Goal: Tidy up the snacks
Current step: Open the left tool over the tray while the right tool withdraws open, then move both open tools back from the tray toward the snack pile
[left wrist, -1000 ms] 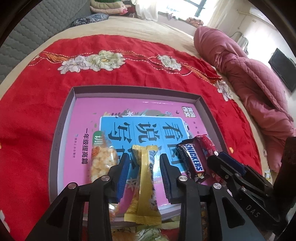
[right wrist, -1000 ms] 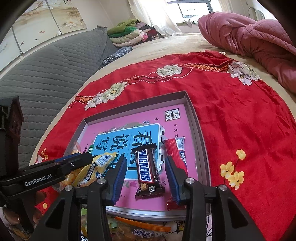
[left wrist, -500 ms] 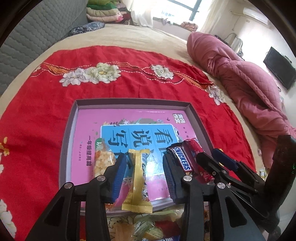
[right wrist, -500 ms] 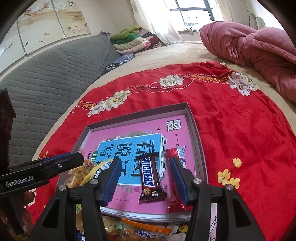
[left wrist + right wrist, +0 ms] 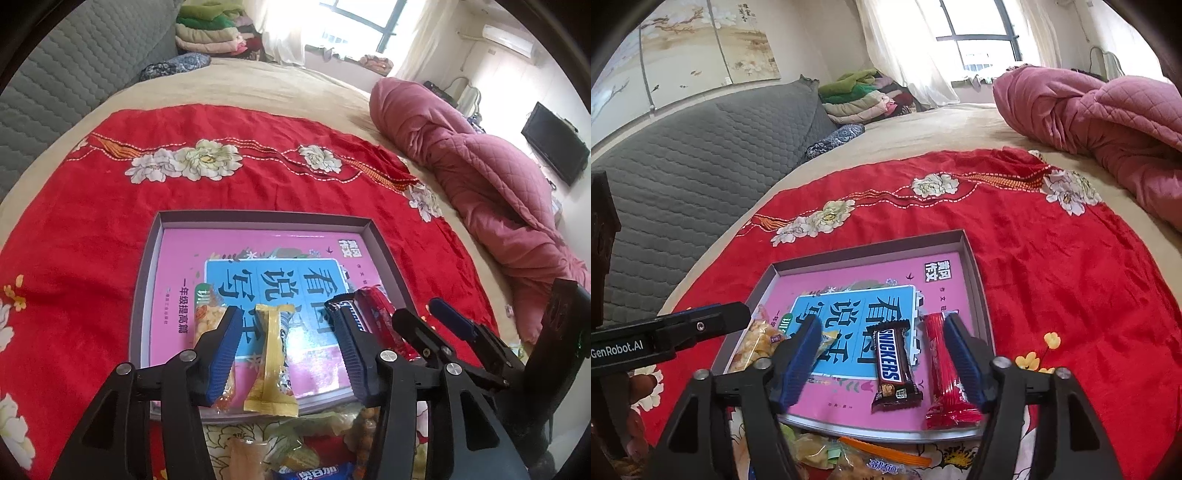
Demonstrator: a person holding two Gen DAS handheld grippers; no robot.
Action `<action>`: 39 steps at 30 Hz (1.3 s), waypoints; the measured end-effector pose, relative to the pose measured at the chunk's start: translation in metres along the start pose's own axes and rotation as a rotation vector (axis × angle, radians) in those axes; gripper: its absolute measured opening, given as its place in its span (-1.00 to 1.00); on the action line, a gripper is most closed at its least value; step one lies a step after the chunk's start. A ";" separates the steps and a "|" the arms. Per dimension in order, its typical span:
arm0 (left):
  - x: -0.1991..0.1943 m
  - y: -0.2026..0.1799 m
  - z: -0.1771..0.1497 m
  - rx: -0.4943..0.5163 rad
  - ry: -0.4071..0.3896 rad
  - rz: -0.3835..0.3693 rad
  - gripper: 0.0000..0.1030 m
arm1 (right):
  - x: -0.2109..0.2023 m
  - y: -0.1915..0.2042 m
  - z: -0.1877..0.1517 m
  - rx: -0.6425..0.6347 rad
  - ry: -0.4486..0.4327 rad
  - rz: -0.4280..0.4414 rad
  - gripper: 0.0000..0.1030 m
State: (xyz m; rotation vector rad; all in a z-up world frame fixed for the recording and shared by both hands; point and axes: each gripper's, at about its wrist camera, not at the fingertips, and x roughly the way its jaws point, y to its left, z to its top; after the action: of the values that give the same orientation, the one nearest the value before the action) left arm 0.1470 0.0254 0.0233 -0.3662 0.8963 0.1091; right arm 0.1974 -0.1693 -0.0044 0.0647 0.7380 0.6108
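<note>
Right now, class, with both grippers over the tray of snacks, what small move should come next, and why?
Probably lift both grippers back toward the loose snack pile in front of the tray. The left gripper and right gripper have just been opening; the yellow packet and Snickers bar lie released on the tray between their jaws.

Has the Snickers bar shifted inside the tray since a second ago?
No. The Snickers bar lies where it did on the tray, beside the red bar.

Both tools (image 5: 291,354) (image 5: 882,363) open, just widening
</note>
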 end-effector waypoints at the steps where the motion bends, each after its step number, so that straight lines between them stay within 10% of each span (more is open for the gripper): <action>1: -0.001 0.000 -0.001 -0.002 -0.003 0.001 0.09 | -0.002 0.001 0.000 -0.009 -0.006 -0.001 0.50; 39: -0.038 0.016 -0.016 -0.014 -0.018 -0.025 0.12 | -0.040 -0.007 0.002 -0.011 -0.055 -0.031 0.58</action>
State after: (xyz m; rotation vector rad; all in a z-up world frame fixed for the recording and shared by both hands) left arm 0.1073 0.0368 0.0391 -0.3891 0.8730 0.0958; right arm 0.1796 -0.1962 0.0199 0.0591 0.6809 0.5812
